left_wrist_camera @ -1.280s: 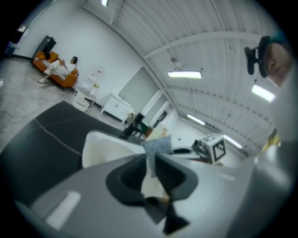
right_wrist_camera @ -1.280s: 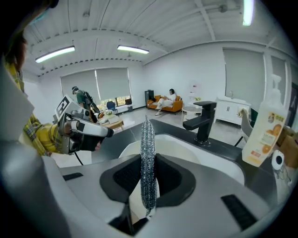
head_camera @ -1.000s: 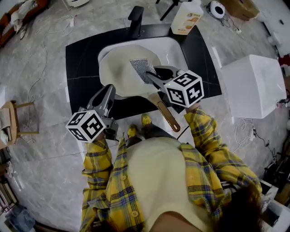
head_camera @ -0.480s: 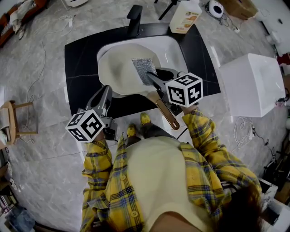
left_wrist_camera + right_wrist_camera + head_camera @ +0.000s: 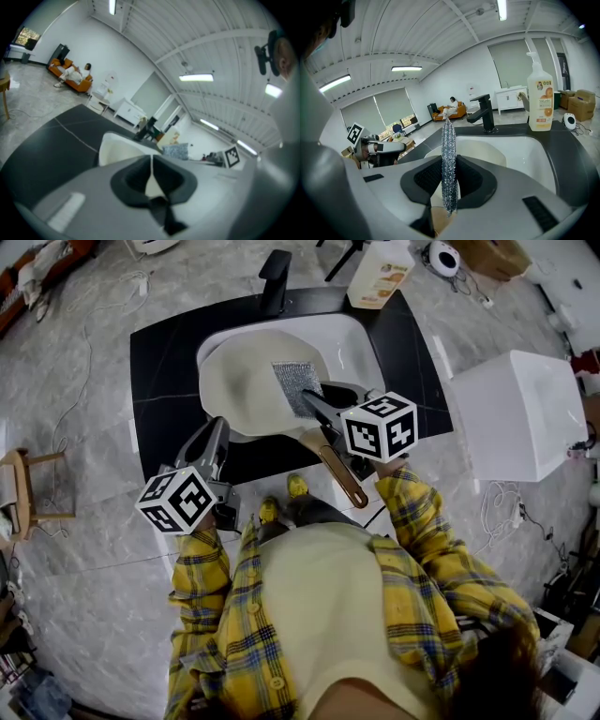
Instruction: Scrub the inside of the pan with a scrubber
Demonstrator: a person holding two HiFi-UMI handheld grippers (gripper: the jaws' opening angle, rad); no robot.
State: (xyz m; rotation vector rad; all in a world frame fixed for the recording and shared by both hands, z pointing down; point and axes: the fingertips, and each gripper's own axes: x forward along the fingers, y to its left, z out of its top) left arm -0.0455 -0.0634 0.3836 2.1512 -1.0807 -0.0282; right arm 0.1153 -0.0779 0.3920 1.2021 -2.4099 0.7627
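**Work area.** A black counter [image 5: 169, 362] carries a white sink [image 5: 364, 341]. The pan [image 5: 242, 381], cream inside, lies in the sink and takes up the left and middle of the basin. Its brown handle [image 5: 339, 479] runs out over the near edge of the sink toward the near right.

**Left gripper.** The left gripper [image 5: 219, 427] stands at the near-left rim of the pan and points toward the far side. Its jaws have just been closing and now meet tip to tip with no visible gap. Its own view shows cream pan surface beyond the tips. Whether a thin edge of the rim is pinched between them cannot be determined.

**Right gripper.** The right gripper [image 5: 311, 399] reaches in from the near right, above the root of the handle. Its jaws are clamped on the scrubber [image 5: 296, 385], a flat silver mesh pad that projects beyond the tips.

**Governing relation.** The long axis of the scrubber continues the line of the right jaws, toward the far left. The pad sits over the right part of the pan's inside, so most of the bowl lies to its left. No view confirms contact between pad and surface.

**Assessment.** The next stroke probably requires the right gripper to sweep the pad leftward across the bowl, with the left gripper steadying the rim.
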